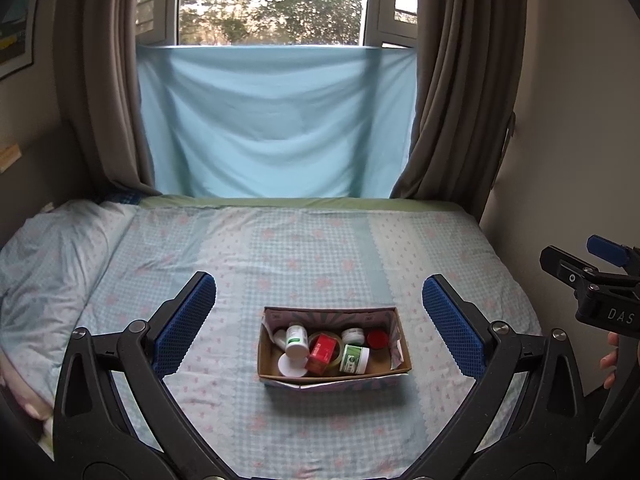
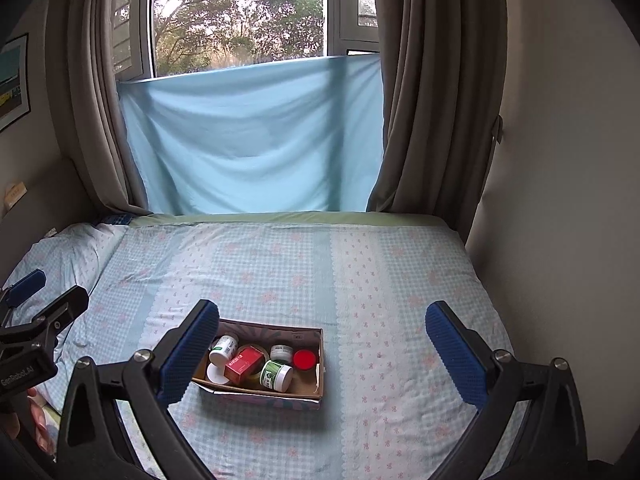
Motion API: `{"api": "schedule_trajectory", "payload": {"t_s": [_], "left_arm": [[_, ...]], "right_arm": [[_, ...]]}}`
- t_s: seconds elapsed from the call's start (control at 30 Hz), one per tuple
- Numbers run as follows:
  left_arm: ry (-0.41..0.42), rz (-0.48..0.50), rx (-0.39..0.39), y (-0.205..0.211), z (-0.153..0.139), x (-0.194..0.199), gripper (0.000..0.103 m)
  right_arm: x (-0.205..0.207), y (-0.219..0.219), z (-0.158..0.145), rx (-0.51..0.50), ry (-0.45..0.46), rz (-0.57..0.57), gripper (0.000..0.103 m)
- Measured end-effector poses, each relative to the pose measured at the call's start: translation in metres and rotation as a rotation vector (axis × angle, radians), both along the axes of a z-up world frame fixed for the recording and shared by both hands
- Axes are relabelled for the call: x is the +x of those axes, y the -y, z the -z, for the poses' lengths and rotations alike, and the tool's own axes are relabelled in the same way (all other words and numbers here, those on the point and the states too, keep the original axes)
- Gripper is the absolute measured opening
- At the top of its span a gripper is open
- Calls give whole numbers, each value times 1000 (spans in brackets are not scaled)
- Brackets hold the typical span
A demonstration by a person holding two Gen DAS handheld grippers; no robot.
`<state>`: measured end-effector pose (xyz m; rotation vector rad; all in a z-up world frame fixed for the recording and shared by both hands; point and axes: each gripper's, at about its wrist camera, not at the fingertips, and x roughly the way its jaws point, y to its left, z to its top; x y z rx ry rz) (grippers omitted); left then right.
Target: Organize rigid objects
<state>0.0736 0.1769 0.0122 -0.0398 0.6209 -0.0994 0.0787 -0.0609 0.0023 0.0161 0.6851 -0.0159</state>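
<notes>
Both claws hang spread and empty: the left claw frames the cardboard box, the right claw sits to its right. The bed bears only that box, at 6 o'clock. Inside lie a red carton, green-labelled jar, white bottle and red lid, jumbled. Gathered already, or awaiting unpacking; I judge either fits.
</notes>
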Motion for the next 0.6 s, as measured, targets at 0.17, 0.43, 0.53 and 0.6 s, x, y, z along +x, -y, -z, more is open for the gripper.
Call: {"api": "schedule_trajectory", "payload": {"t_s": [0.17, 0.43, 0.53, 0.6], "left_arm": [[5, 2, 7, 5, -1, -1, 103], [-2, 3, 2, 10, 1, -2, 103], [-2, 1, 0, 10, 1, -3, 103], [2, -1, 3, 11, 1, -4, 103]], "right_arm": [[0, 0, 0, -1, 1, 2, 103], [-1, 2, -2, -2, 2, 1, 103], [0, 3, -4, -1, 0, -1, 103], [-1, 5, -5, 2, 1, -3, 103]]}}
